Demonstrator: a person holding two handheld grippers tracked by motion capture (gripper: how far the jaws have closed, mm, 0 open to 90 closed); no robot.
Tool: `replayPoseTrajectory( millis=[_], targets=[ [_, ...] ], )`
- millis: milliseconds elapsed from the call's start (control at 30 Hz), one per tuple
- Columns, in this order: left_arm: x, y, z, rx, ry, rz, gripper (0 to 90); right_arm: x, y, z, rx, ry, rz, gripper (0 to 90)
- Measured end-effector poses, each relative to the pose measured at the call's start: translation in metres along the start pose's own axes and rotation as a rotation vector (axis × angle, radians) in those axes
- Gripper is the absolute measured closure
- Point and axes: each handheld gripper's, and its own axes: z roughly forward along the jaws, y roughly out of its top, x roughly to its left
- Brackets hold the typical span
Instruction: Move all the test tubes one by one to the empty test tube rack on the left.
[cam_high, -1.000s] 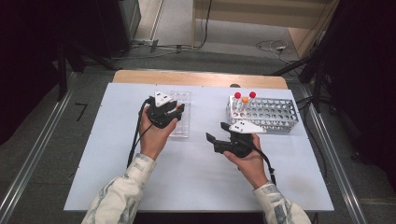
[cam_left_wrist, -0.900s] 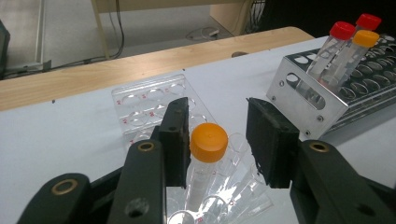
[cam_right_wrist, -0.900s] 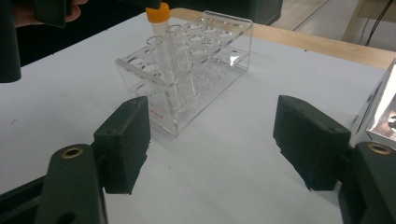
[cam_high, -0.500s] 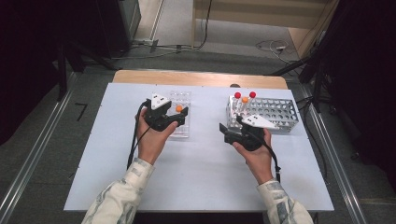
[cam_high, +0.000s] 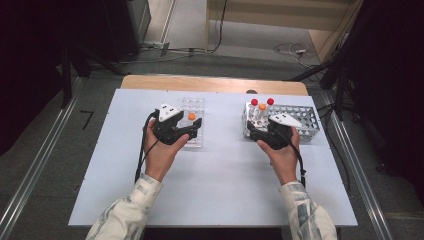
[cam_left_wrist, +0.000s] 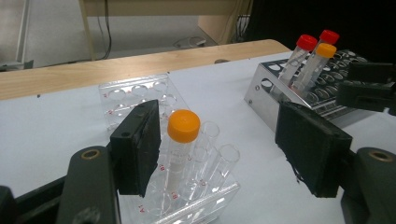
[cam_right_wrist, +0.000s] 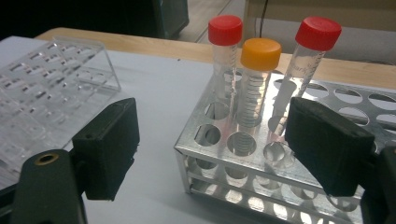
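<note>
An orange-capped tube (cam_left_wrist: 183, 140) stands upright in a clear plastic rack (cam_left_wrist: 140, 93). My left gripper (cam_left_wrist: 224, 154) is open around the tube, which sits close to one jaw; the other jaw is far off it. From above, the left gripper (cam_high: 192, 127) lies over the clear rack (cam_high: 194, 106), beside the orange cap (cam_high: 191, 116). My right gripper (cam_right_wrist: 210, 149) is open and faces the near corner of a metal rack (cam_right_wrist: 210, 140). That rack holds a red-capped tube (cam_right_wrist: 225, 32), an orange-capped tube (cam_right_wrist: 259, 56) and another red-capped tube (cam_right_wrist: 317, 35). In the high view the right gripper (cam_high: 252, 131) is at the metal rack's (cam_high: 300, 120) left end.
Both racks stand on a white table (cam_high: 220, 190) with a wooden strip (cam_high: 210, 84) along its far edge. The clear rack (cam_right_wrist: 46, 88) lies left of the metal rack, with bare table between them and in front of the hands.
My right gripper has moved forward and to the right, up to the metal rack. My left gripper has drawn back slightly, and the orange cap now shows beside it.
</note>
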Motion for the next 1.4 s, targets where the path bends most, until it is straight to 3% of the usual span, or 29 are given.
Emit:
replayPoseTrajectory(
  millis=[167, 233, 600, 800, 1400],
  targets=[
    [0.0, -0.003, 0.0, 0.003, -0.006, -0.006, 32.5, -0.006, 0.003, 0.007, -0.001, -0.025, -0.01, 29.3],
    [0.0, -0.005, 0.0, 0.004, -0.008, -0.011, 32.7, -0.01, 0.002, 0.01, -0.001, -0.021, 0.008, 33.5],
    [0.002, -0.005, -0.001, -0.011, -0.019, -0.037, 28.8, -0.017, 0.009, 0.021, 0.026, -0.019, -0.016, 54.0],
    [0.001, -0.005, -0.001, -0.01, -0.029, -0.035, 23.7, -0.02, 0.007, 0.026, 0.039, -0.013, -0.008, 57.8],
    [0.003, -0.005, -0.002, -0.007, -0.028, -0.042, 23.6, -0.023, 0.007, 0.033, 0.035, -0.011, -0.017, 70.9]
  ],
)
